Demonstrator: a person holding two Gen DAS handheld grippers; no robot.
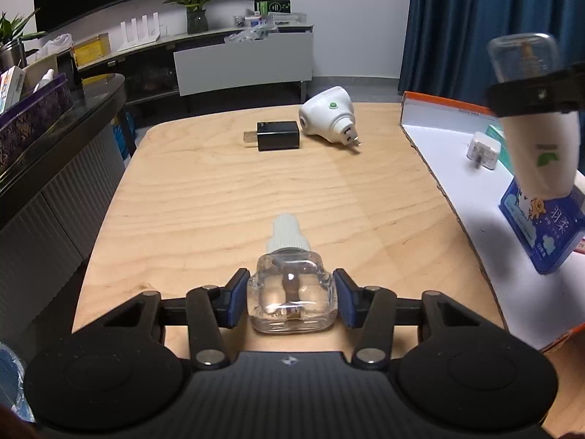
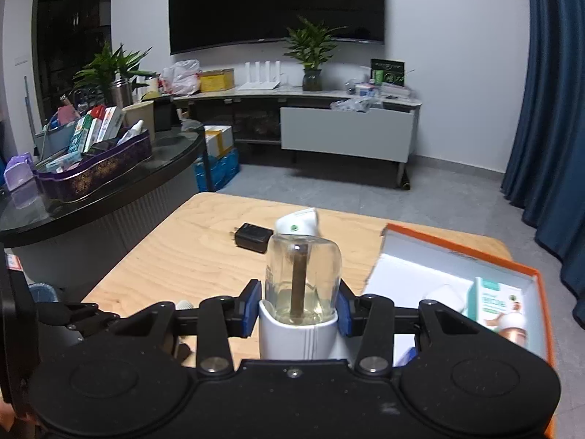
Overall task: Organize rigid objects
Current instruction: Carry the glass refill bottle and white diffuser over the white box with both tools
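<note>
Left gripper (image 1: pixel 291 298): blue pads clamped on the flanks of a clear refill bottle (image 1: pixel 291 294), its white ribbed cap (image 1: pixel 287 234) pointing to 12 o'clock over the wooden table (image 1: pixel 226 197). Right gripper (image 2: pixel 299 305): jaws closed on a white vaporizer unit (image 2: pixel 298 336) carrying an upright clear bottle with a brown wick (image 2: pixel 302 278). Beyond, at 12 o'clock on the table, a black charger (image 1: pixel 278 135) lies just beside a second white plug-in vaporizer (image 1: pixel 327 117). At 3 o'clock, the orange-rimmed box (image 1: pixel 438 109) holds a white adapter (image 1: pixel 483 153) and a blue pack (image 1: pixel 541 230).
</note>
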